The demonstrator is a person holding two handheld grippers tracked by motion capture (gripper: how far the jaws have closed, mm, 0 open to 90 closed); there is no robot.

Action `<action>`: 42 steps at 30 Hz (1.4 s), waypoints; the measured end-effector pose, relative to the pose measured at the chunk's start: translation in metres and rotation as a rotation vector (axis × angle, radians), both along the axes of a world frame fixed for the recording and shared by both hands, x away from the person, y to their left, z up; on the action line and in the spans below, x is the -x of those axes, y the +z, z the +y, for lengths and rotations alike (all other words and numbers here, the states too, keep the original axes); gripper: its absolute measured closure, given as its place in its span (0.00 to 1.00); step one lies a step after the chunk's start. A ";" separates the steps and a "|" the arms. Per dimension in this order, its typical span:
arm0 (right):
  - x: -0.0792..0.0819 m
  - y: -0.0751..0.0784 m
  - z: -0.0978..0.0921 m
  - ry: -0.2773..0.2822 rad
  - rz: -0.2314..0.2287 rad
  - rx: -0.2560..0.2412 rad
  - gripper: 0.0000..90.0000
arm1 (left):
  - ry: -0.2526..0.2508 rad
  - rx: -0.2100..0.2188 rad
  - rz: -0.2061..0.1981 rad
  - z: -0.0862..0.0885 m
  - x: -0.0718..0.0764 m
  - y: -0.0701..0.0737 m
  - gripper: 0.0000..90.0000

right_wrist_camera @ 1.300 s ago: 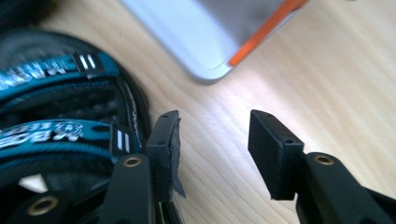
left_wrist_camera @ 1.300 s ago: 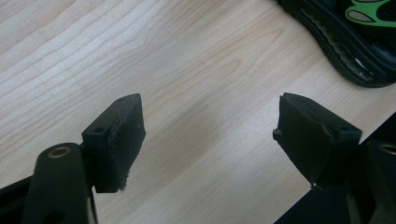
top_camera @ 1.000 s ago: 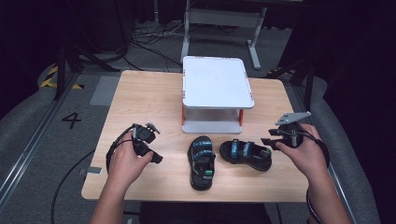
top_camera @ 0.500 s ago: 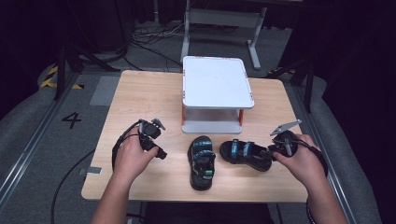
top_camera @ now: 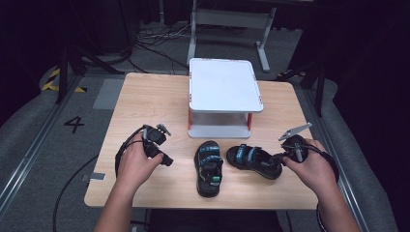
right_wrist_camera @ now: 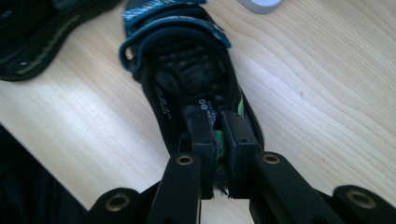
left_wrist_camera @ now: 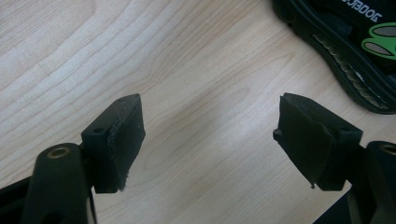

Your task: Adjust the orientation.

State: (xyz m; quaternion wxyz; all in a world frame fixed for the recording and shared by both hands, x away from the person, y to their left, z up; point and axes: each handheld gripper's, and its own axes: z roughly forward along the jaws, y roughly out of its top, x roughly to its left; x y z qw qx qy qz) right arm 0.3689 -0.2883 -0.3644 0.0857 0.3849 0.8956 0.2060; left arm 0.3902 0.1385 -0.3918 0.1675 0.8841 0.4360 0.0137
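Two black sandals with blue straps lie on the wooden table (top_camera: pixel 145 101) in front of a white rack. The right sandal (top_camera: pixel 254 161) lies crosswise, its heel toward my right gripper (top_camera: pixel 279 158). In the right gripper view, that gripper (right_wrist_camera: pixel 217 140) is shut on the heel end of this sandal (right_wrist_camera: pixel 187 79), pinching a green tab. The left sandal (top_camera: pixel 209 166) points away from me. My left gripper (top_camera: pixel 166 160) rests to its left, a little apart. Seen from the left gripper view, its jaws (left_wrist_camera: pixel 208 135) stand open over bare wood, the sandal's edge (left_wrist_camera: pixel 355 56) at the upper right.
A white two-level rack (top_camera: pixel 225 92) with red posts stands mid-table behind the sandals. The table's front edge runs just under both hands. Grey floor, cables and a metal frame (top_camera: pixel 227 19) lie beyond the table.
My right gripper has come down and leftward onto the right sandal's heel and shut on it. The left gripper has shifted slightly right, toward the left sandal.
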 end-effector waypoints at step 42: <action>-0.013 -0.028 0.065 0.319 -0.051 0.059 0.80 | 0.030 0.008 0.013 0.016 0.018 -0.006 0.26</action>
